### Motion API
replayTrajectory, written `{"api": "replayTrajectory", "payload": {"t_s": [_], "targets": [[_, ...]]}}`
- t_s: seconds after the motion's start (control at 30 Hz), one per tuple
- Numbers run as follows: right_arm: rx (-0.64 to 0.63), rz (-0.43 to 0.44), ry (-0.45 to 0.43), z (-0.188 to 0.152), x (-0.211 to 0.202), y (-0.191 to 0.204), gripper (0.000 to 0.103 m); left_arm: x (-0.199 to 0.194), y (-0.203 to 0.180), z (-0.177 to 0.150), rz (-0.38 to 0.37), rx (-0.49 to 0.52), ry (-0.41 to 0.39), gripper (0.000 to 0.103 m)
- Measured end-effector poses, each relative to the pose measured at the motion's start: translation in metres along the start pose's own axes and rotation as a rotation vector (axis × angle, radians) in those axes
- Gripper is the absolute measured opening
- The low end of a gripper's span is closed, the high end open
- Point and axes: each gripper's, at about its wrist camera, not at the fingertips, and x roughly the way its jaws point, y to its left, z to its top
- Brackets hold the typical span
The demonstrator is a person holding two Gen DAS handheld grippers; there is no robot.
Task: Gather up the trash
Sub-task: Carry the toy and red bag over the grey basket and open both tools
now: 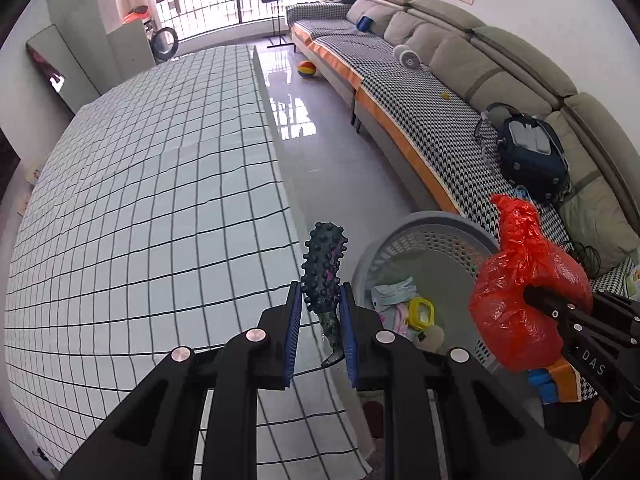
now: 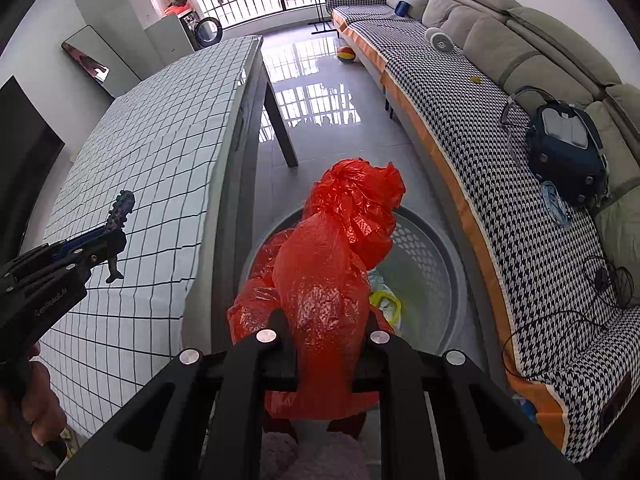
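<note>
right gripper (image 2: 324, 344) jaws clamp crinkly red plastic bag (image 2: 332, 276) over grey perforated basket (image 2: 436, 248), drop-ready | left gripper (image 1: 320, 320) jaws pinch dark knobbly toy (image 1: 326, 276) off worktop edge

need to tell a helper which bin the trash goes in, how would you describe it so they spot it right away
Find the long grey sofa and the checked table; on the floor between them stands a round grey basket. Its perforated wall and the litter inside set it apart, and a red plastic bag hangs over it.
</note>
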Motion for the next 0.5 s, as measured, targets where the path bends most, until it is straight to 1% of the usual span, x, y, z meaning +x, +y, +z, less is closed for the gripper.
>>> {"api": "replayTrajectory", "payload": {"t_s": [0.13, 0.2, 0.3, 0.37, 0.43, 0.5], "targets": [[0.017, -0.005, 0.017, -0.002, 0.006, -0.028, 0.013, 0.011, -0.03, 0.006, -0.018, 0.031, 0.018, 0.02], [0.025, -0.001, 0.026, -0.002, 0.01, -0.038, 0.013, 0.014, -0.042, 0.007, -0.037, 0.04, 0.02, 0.02], [0.025, 0.008, 0.036, -0.002, 0.016, -0.05, 0.014, 0.017, -0.056, 0.009, -0.044, 0.051, 0.014, 0.022], [0.024, 0.018, 0.038, -0.001, 0.02, -0.057, 0.014, 0.02, -0.065, 0.012, -0.042, 0.055, 0.015, 0.027], [0.019, 0.031, 0.037, 0.0, 0.022, -0.063, 0.016, 0.022, -0.07, 0.012, -0.035, 0.054, 0.015, 0.041], [0.01, 0.038, 0.039, -0.001, 0.026, -0.067, 0.017, 0.024, -0.074, 0.013, -0.029, 0.054, 0.013, 0.048]]}}
